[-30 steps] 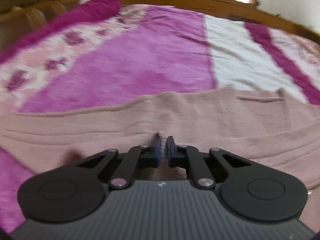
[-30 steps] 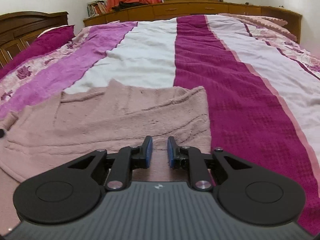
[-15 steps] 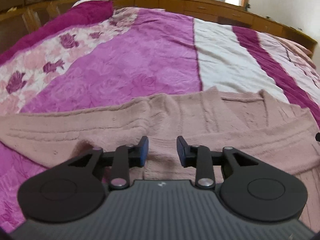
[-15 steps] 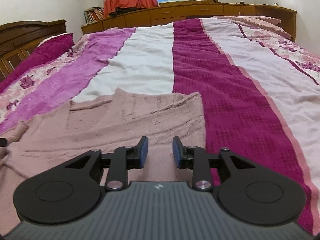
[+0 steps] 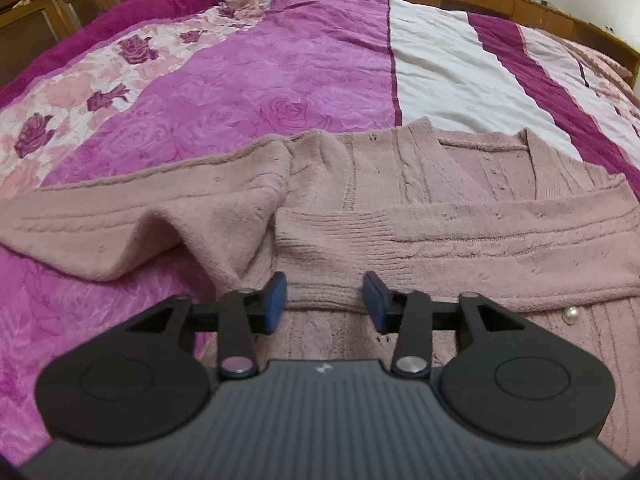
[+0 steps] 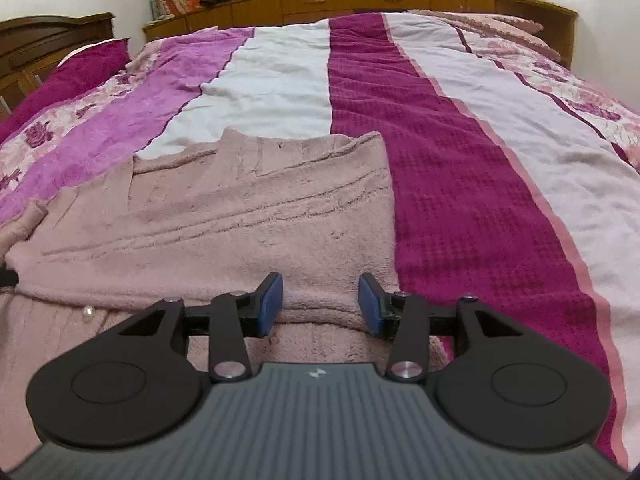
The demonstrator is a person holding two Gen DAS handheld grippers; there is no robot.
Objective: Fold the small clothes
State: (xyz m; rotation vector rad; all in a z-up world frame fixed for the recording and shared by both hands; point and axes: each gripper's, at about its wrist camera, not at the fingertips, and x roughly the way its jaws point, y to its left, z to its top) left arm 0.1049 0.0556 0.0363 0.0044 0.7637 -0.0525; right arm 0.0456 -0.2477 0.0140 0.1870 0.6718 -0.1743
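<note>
On a striped bedspread [image 6: 448, 184], a pink knit cardigan [image 5: 400, 184] lies flat across the near side of the bed, one sleeve [image 5: 500, 240] already folded over its chest. Nearest the lenses, both tongs hover just above it: the left gripper [image 5: 325, 300] over the ribbed cuff [image 5: 320, 240] of that folded sleeve, the right gripper [image 6: 320, 300] over the sleeve's near edge at the cardigan's right side. Jaws on both are opening, with knit beneath them but nothing pinched between the blue pads [image 5: 276, 300].

The cardigan looks soft, light and limp, likely to sag and stretch where lifted, and its fuzzy surface should grip the pads rather than slip. A pearl button [image 5: 571, 313] near the front edge is best avoided. The sounder holds appear to be the thicker ribbed cuff and the doubled hems.

Farther out in the left view, the other sleeve [image 5: 120, 220] stretches to the left, rumpled at the shoulder and not yet folded. The cardigan's right edge sits against the dark magenta stripe [image 6: 400, 120].

Beyond the collar [image 5: 480, 146], the bed runs open and clear toward a wooden surround [image 6: 360, 0] and a pillow [image 6: 80, 68], leaving ample room to swing cloth.
</note>
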